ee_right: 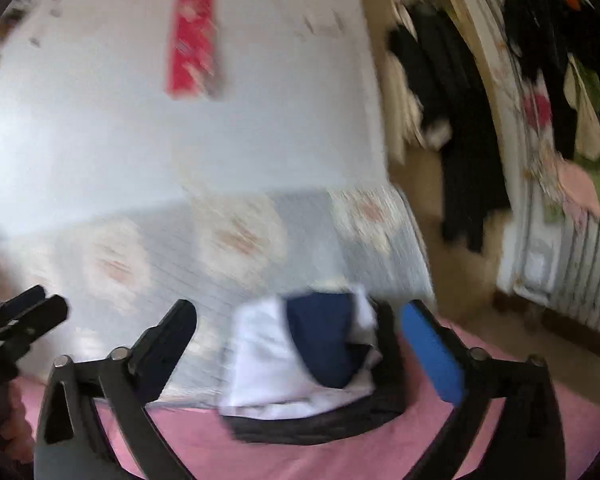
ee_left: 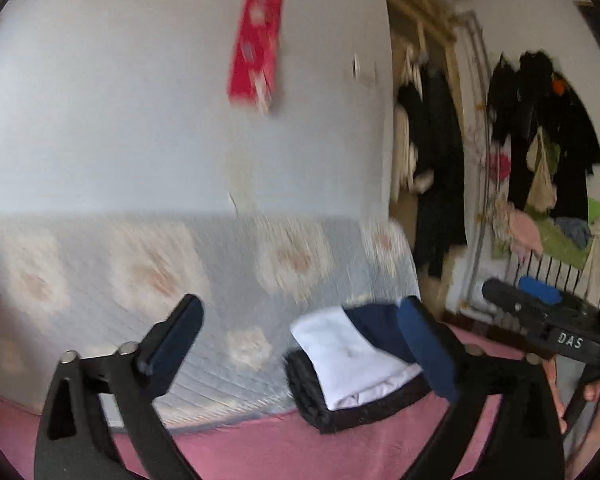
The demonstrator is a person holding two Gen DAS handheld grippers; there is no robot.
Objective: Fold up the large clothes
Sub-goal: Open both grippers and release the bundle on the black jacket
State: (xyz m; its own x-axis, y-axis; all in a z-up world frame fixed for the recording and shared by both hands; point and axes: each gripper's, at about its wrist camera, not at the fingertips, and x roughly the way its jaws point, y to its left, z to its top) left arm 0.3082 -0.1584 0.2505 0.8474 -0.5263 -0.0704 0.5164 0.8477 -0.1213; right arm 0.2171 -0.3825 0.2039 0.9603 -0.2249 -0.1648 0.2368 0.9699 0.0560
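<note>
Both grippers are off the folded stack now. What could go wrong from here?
1. The folded stack lies where the pink sheet meets the floral quilt; the uneven base may let the layers slip.
2. Both views are motion-blurred, so a quick regrasp might miss or rumple the folds.
3. The left gripper and right gripper, both open, sit close together and may collide.

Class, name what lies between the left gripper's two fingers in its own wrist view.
Floral quilt and part of the folded clothes stack on the pink bedsheet.

Both wrist views look forward, low and close over the pink bedcover [ee_left: 260, 448], sharing the folded garment pile [ee_left: 352, 364] and white wall [ee_right: 100, 140]; right view blurred.
</note>
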